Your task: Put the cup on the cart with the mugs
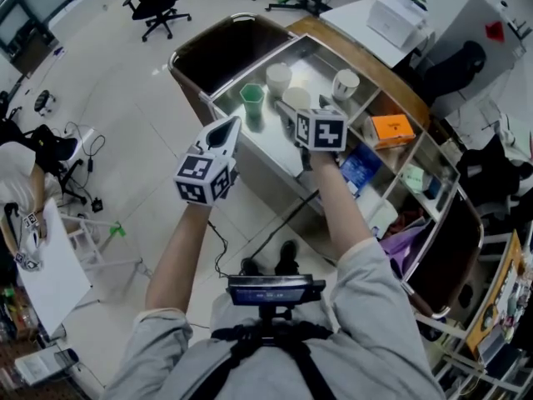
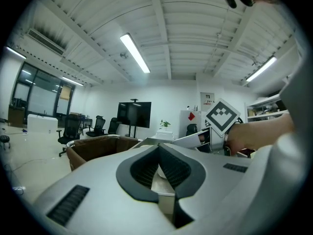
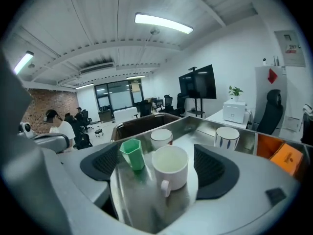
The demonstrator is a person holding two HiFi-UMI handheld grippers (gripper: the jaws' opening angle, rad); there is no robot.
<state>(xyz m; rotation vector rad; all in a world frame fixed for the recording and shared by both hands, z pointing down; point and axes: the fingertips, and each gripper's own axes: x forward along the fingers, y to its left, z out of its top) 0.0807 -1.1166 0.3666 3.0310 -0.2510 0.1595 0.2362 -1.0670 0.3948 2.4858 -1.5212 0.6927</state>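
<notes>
white mug partly behind right gripper

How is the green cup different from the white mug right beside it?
The green cup is green with flat sides, like a hexagon; the white mug is white and round. The white mug has a handle, the green cup has none. The white mug also looks wider than the green cup. Both stand upright, open end up, close together on the steel top of the cart.
</notes>
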